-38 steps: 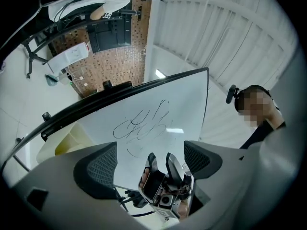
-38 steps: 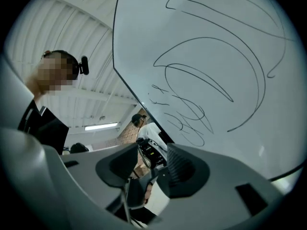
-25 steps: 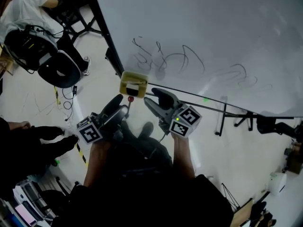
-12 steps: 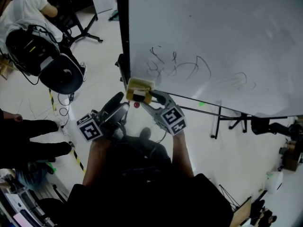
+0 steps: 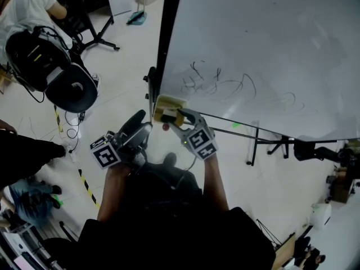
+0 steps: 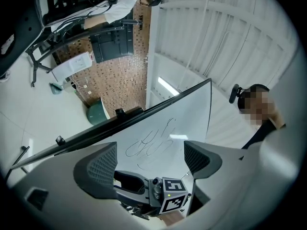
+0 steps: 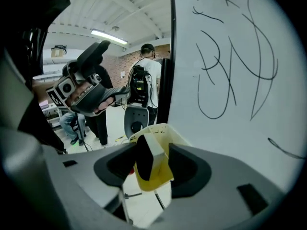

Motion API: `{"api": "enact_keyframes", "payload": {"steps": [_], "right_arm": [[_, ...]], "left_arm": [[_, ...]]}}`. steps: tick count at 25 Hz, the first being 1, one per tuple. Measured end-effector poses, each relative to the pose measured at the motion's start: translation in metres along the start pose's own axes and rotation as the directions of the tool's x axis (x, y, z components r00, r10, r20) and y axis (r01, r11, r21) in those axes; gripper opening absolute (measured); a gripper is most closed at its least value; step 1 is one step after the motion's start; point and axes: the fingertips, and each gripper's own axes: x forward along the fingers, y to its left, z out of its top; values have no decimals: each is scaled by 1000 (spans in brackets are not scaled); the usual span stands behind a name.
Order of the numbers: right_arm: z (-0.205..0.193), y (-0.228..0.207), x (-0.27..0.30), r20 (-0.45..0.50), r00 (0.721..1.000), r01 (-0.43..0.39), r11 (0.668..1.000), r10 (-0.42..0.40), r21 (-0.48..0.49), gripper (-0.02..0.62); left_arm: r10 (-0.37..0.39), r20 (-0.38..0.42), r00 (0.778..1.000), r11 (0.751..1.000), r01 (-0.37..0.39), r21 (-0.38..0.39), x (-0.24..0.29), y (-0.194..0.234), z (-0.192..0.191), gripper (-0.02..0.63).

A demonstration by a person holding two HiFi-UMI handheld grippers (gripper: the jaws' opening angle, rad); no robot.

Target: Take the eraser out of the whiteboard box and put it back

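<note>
Presently: noted eraser (image 7: 154, 153) standing upright in yellow whiteboard box (image 7: 160, 177), centre-left of head view, between parted, unclamped jaws of right hand-held gripper (image 5: 179, 117). Noted left hand-held gripper (image 6: 151, 161) released, empty, lower left, farther.

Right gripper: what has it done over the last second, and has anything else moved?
The right gripper moved forward and left to the yellow box. Its jaws now flank the eraser standing in that box, though a firm grip cannot be confirmed. The left gripper stayed about where it was, jaws apart and empty. The box stayed at the whiteboard's lower corner.
</note>
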Motion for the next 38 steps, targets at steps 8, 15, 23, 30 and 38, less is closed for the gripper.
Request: {"api": "enact_keyframes", "payload": {"steps": [8,15,23,30,38], "right_arm": [[-5,7,5,-52,998,21,988,-30,-152,204],[-6,8,3,-44,999,24,986,-32,-163,176],[8,4,-14,37,999,35,997,-33,-69,166],[31,-3,-35,142,989,27,999,-30,19,163],[62,-8,-61,294,955,-10,992,-26,122,161]], "left_arm": [[10,5,1000,1000,-10,29,-1,0,5,428],[15,1,1000,1000,-15,22,-2,1,1,428],[6,-3,1000,1000,-6,-9,-3,-3,-5,428],[-4,-14,1000,1000,4,6,1,-6,-5,428],[-18,-24,1000,1000,18,2,5,-11,-7,428]]}}
